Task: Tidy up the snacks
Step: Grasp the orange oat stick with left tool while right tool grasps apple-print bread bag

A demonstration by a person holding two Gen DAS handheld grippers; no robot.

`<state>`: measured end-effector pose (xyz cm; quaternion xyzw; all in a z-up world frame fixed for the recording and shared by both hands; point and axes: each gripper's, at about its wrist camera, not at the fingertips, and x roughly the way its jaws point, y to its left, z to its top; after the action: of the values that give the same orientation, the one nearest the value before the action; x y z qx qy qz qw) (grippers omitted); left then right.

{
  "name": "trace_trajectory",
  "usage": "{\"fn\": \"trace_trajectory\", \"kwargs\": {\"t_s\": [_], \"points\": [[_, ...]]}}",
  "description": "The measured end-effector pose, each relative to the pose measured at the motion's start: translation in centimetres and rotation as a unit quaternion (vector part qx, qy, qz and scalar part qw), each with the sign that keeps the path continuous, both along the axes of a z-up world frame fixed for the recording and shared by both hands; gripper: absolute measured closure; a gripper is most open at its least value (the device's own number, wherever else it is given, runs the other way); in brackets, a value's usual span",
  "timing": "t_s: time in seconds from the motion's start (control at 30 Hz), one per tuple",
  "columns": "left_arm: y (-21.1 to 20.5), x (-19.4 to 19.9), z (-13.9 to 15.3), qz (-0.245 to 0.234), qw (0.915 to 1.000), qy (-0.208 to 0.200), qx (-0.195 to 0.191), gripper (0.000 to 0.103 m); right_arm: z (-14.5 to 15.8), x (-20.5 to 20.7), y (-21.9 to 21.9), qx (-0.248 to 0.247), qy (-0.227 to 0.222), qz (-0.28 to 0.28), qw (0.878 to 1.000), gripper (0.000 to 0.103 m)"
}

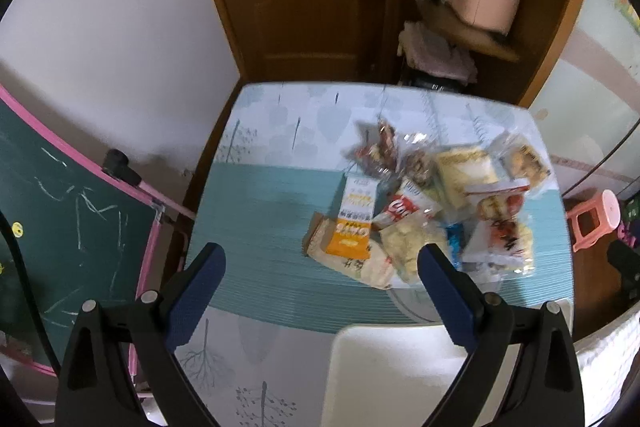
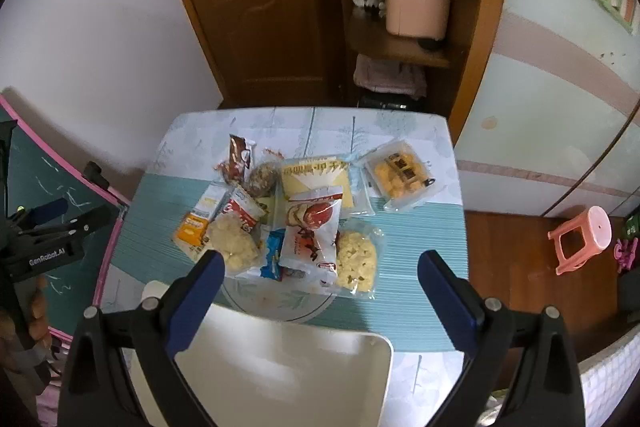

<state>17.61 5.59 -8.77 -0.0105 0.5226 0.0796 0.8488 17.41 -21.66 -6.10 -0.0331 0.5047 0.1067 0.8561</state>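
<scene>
Both tongs spread wide over a snack pile.
Left tongs (image 1: 322,261) and right tongs (image 2: 322,267) grasp nothing; crinkly plastic snack packets (image 2: 308,223) lie heaped mid-worktop (image 2: 420,291), beyond a white rectangular tray (image 2: 280,375).

A heap of snack packets (image 2: 288,223) lies on the worktop (image 2: 420,267), toward its middle. One packet (image 2: 402,175) lies apart at the heap's far right. A tray (image 2: 288,375) sits at the worktop's near edge, before the heap. Behind the worktop stand a door (image 2: 256,7) and, to its right, shelves (image 2: 400,43). A stool (image 2: 582,239) stands on the floor to the right, a board (image 1: 68,211) to the left.
</scene>
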Motion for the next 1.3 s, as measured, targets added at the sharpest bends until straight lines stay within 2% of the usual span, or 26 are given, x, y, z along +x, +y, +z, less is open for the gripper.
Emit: {"fn": "trace_trajectory", "kwargs": {"t_s": [0.3, 0.6, 0.9, 1.07, 1.3], "points": [[2.2, 4.0, -6.9, -0.006, 0.9978, 0.057, -0.035, 0.007, -5.7, 4.0, 2.5, -0.022, 0.051, 0.002, 0.998, 0.007], [1.8, 8.0, -10.9, -0.039, 0.9951, 0.084, -0.034, 0.007, -10.3, 7.6, 4.0, -0.044, 0.085, -0.012, 0.995, 0.012], [1.0, 11.9, -15.3, -0.071, 0.9894, 0.120, -0.040, 0.007, -13.4, 9.8, 4.2, -0.054, 0.113, -0.027, 0.992, 0.017], [1.2, 13.1, -17.4, -0.084, 0.9847, 0.144, -0.051, 0.020, -14.9, 10.2, 4.5, -0.052, 0.131, -0.028, 0.990, 0.022], [1.3, 14.6, -18.8, -0.086, 0.9820, 0.155, -0.065, 0.023, -16.6, 10.6, 4.9, -0.045, 0.156, -0.024, 0.986, 0.035]]}}
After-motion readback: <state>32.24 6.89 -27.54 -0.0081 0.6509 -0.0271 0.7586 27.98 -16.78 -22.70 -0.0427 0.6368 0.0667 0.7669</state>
